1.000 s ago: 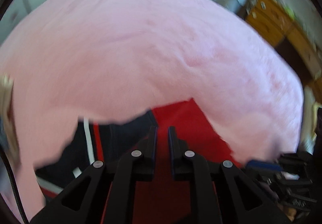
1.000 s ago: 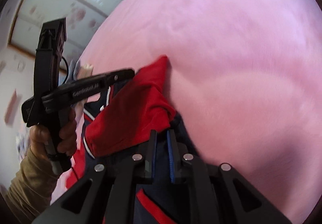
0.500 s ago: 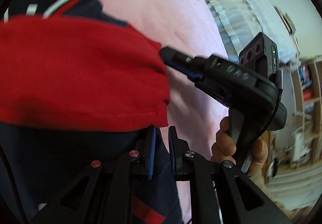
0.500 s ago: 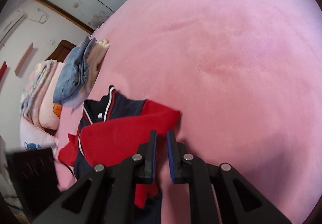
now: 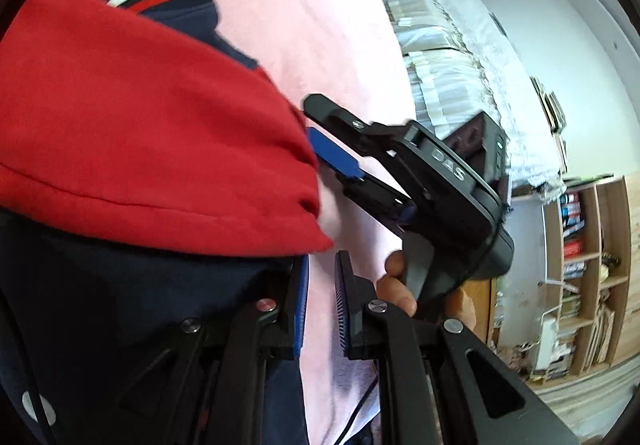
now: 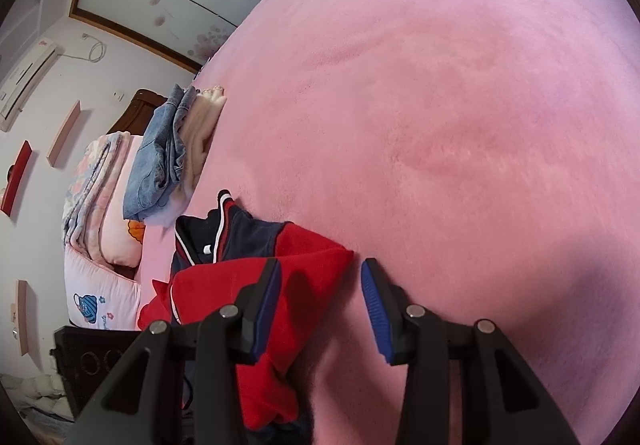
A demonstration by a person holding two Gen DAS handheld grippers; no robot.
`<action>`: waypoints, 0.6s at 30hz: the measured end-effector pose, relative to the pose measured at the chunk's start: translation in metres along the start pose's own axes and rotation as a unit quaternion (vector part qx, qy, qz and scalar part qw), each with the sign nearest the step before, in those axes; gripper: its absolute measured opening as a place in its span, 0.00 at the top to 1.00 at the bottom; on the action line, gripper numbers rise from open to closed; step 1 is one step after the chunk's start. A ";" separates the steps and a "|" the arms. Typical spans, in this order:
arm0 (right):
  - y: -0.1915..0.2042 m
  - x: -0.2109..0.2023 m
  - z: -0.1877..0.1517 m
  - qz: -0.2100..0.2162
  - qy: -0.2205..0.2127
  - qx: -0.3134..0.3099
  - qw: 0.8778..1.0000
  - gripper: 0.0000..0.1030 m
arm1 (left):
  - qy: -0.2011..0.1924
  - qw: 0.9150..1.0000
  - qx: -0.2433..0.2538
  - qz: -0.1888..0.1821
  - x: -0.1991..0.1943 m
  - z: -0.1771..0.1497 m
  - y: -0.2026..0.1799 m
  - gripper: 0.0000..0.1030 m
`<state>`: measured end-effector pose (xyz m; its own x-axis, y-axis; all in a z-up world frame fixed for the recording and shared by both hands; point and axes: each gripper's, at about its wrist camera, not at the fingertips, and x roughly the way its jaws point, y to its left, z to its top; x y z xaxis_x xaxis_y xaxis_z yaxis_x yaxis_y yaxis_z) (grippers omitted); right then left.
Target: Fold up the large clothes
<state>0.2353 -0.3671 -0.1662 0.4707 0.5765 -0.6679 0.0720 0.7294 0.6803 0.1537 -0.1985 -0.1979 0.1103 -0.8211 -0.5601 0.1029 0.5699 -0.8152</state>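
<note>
**Surface.** A bed with a pink cover (image 6: 440,105) carries the work. Most of the cover is bare and smooth.

**Task item.** A red and navy garment (image 6: 304,265) with white piping lies on the cover toward the pillow end of the bed, directly in front of both claws. A red panel is folded over the navy body. The navy collar area shows beyond it. In the left wrist view the red panel fills the left half of the picture, its stitched hem running across above the left claw.

**Left claw** (image 5: 322,305). Closed down to a narrow slit. Only pink cover shows through the slit, and no cloth is seen pinched between the pads. Navy cloth lies against the outer side of its left finger.

**Right claw** (image 6: 320,305). Standing wide, its jaws having just been opening. The corner of the red panel lies between the fingers, against the left one. The right pad is clear of the cloth and over pink cover, so neither pad presses on the garment. In the left wrist view this claw sits at the red panel's edge, and a hand (image 5: 400,285) grips its handle.

**Surroundings.**
- Folded jeans (image 6: 160,153) rest on a pale folded item (image 6: 204,113) at the bed's edge, near the garment but not touching it.
- Pillows (image 6: 100,285) and floral bedding (image 6: 88,181) lie past that stack.
- A bookshelf (image 5: 588,265) stands beyond the bed on the opposite side.
</note>
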 end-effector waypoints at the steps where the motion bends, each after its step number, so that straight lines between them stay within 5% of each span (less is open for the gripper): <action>1: 0.001 0.000 0.000 0.000 0.000 -0.003 1.000 0.60 | -0.002 1.000 0.001 0.002 0.002 -0.001 -0.002 0.91; 8: 0.006 0.002 0.000 0.000 0.012 -0.013 1.000 0.60 | -0.001 0.999 -0.031 -0.011 -0.009 0.009 0.006 0.88; 13: 0.004 0.003 0.000 -0.002 0.018 -0.007 1.000 0.60 | 0.016 0.997 -0.069 -0.022 -0.015 0.015 0.018 0.55; 18: 0.000 0.002 0.002 0.017 0.018 0.009 1.000 0.60 | -0.002 0.997 -0.081 0.001 -0.023 0.020 0.025 0.55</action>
<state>0.2376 -0.3668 -0.1674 0.4405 0.6146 -0.6544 0.0718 0.7024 0.7081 0.1738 -0.1648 -0.2026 0.1150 -0.8195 -0.5614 -0.0579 0.5587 -0.8274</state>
